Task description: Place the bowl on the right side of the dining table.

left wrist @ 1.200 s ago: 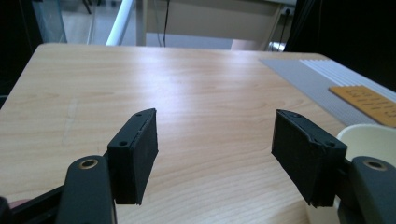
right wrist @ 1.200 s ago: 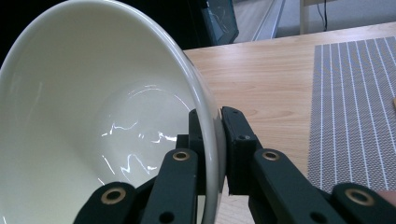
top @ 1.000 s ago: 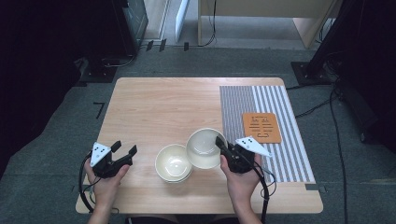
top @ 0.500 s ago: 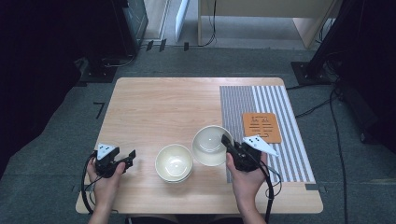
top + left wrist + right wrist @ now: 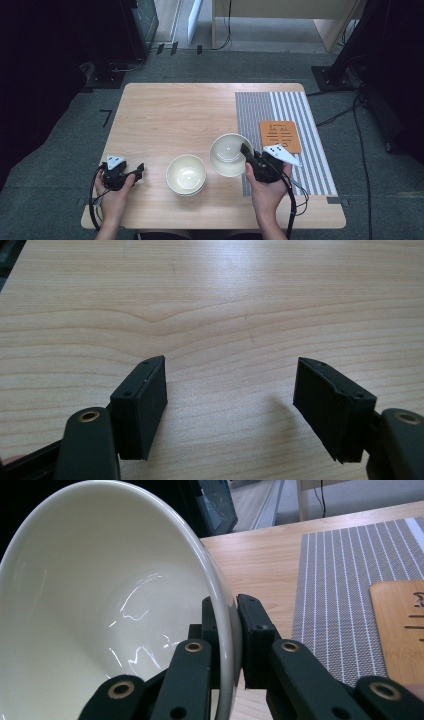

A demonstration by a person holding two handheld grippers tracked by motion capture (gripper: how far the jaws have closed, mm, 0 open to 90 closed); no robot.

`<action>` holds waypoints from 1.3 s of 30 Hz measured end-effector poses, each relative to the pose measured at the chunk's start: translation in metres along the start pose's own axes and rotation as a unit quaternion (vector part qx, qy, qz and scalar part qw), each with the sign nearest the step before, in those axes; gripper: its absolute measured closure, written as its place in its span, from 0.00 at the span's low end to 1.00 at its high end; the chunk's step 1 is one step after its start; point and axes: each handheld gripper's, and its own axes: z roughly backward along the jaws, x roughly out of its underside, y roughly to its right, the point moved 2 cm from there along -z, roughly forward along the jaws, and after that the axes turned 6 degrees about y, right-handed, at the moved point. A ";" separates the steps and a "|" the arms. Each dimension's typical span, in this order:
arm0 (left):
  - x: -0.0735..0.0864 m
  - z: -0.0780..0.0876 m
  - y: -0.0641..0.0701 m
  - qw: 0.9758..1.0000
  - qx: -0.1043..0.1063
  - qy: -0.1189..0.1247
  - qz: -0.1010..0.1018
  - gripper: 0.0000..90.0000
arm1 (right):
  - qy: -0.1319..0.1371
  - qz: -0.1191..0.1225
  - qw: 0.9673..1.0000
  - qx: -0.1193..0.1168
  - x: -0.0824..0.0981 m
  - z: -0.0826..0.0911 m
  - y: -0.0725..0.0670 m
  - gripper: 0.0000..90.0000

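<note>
1. Two bowls were in play, and going left to right: the left gripper had sunk from a raised hover to sit low over the table at about eight o'clock, jaws standing wide apart with bare wood between them.
2. The stacked bowls sat unmoved at six o'clock, just right of that idle gripper.
3. The held bowl had drifted rightward, away from the stack toward the striped mat at three o'clock; the right gripper was clamped on its rim, one jaw inside, one outside.
4. I judged the bowl bound for the mat, near the orange coaster.
</note>
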 end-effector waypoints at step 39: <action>0.004 0.003 0.007 0.999 -0.025 -0.009 -0.024 0.28 | 0.014 -0.031 0.996 0.077 -0.007 0.009 0.064 0.93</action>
